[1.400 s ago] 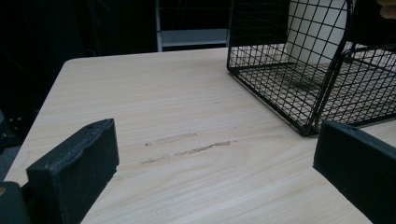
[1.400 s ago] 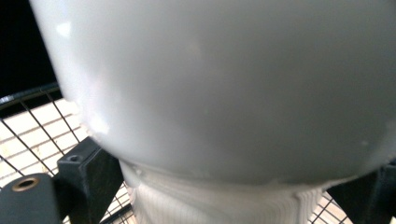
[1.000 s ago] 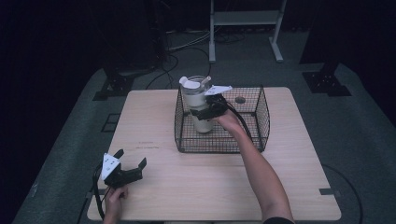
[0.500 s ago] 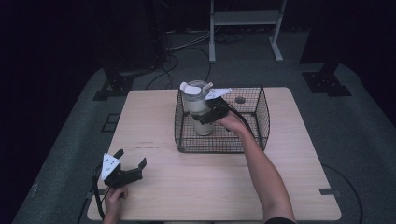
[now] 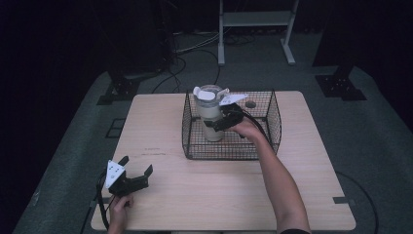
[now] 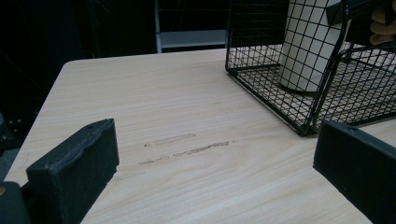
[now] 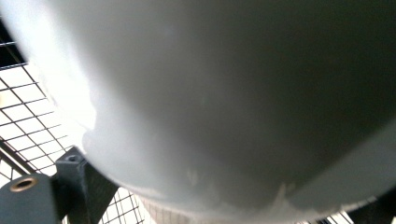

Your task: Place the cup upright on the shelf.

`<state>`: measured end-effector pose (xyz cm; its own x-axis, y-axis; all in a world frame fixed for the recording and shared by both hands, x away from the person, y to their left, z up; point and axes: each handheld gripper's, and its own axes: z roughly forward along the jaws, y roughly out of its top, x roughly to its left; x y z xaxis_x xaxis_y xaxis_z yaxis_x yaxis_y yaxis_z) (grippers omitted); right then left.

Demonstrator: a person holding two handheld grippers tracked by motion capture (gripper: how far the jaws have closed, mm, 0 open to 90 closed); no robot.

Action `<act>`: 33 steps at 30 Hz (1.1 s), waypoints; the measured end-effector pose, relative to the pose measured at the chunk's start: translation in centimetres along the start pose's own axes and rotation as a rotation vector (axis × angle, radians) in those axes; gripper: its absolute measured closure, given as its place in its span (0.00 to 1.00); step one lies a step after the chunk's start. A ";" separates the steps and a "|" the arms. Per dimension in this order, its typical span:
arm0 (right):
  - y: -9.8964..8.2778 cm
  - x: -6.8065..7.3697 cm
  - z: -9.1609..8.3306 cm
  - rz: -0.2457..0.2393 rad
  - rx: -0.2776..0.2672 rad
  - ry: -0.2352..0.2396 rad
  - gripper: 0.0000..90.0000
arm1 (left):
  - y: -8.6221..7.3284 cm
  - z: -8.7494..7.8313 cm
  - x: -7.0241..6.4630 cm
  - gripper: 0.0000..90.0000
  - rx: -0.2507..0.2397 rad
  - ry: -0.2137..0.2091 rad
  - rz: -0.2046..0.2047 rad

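Cream tumbler (image 5: pixel 209 117) gripped upright by R gripper (image 5: pixel 217 123) inside wire basket (image 5: pixel 272 117), L gripper (image 5: pixel 136 176) held w/ jaws wide open, nothing between, at table (image 5: pixel 204 190) front-left corner

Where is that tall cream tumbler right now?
In the high view, the cream tumbler stands upright inside the black wire basket, at its left end, gripped by the right gripper.

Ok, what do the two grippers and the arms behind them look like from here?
Both are black tools with two blocky black jaws. The left gripper carries a pale three-cornered plate with small dark dots, and a black cable loops from it. The right gripper has a similar pale plate on top and a black cable arcing back. Both forearms are bare, with no sleeves or gloves in view.
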<state>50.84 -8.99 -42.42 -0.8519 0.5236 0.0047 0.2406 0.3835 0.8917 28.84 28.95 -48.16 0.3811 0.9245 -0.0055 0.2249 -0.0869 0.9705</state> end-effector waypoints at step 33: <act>-0.4 0.5 -2.6 -0.004 0.074 -0.041 0.10 | 0.0 0.1 -0.1 0.00 0.007 0.006 0.011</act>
<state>49.16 -10.87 -41.56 -0.8333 0.5524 -0.0185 0.2724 0.4396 0.8559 28.91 28.78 -48.19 0.3780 0.9258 0.0067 0.2268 -0.0997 0.9688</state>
